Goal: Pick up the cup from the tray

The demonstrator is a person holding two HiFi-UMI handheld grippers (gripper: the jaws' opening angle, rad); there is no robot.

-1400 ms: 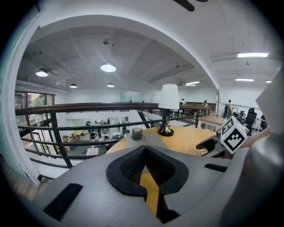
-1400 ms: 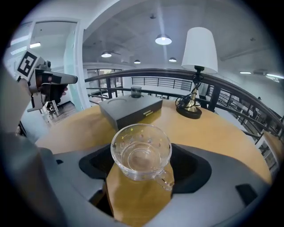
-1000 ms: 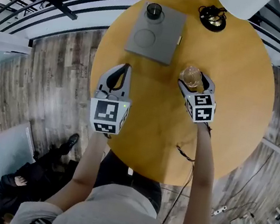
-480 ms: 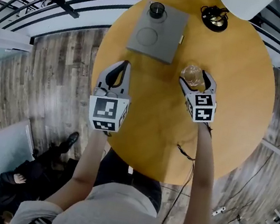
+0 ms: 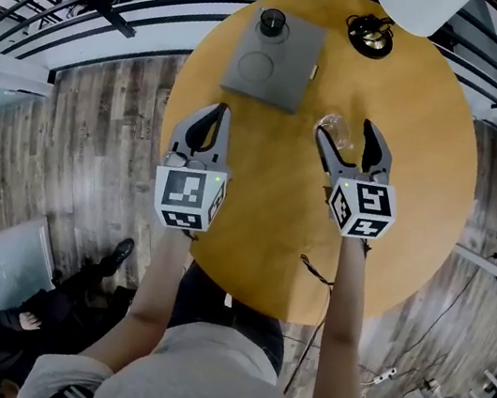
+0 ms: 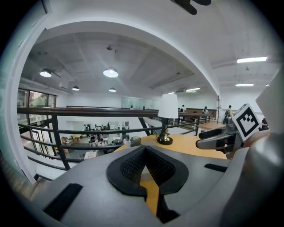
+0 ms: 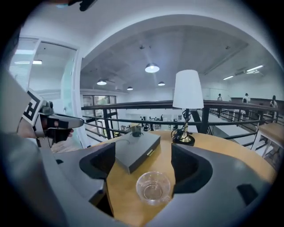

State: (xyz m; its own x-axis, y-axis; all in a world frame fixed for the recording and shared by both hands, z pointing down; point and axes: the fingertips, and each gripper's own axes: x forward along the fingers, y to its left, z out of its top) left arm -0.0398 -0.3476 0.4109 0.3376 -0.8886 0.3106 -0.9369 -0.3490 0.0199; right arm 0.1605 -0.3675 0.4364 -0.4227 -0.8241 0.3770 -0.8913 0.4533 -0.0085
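Noting items from largest down.

1. Round orange-brown wooden table (image 5: 405,173): it carries everything below.
2. Flat grey rectangular tray (image 5: 284,76): it sits at the far side of the table, slightly skewed. 1 shallow round recess (image 5: 256,64) in it is vacant.
3. Left gripper (image 5: 214,113): its jaws are pressed together with nothing between them. It hangs over the near left part of the table, pointing toward the tray's near left edge.
4. Right gripper (image 5: 346,131): its jaws stand wide apart. It is raised over the table, to the right of the tray.
5. Table lamp with white shade and brass base (image 5: 370,36): it stands beyond the tray's right end.
6. Clear plastic cup (image 7: 153,188): it stands upright on the bare wood, mouth up. It is seen low between the right gripper's jaws, closer to the right 1. Neither pad presses on it.
7. Small dark cup (image 5: 273,22): it stands upright on the tray's far left corner, the only cup on the tray.

Key relation, as I judge it: the small dark cup lies ahead and to the left of the right gripper, with the tray's width between them. It lies ahead and slightly right of the left gripper, which is somewhat nearer. That gripper would first need to open.
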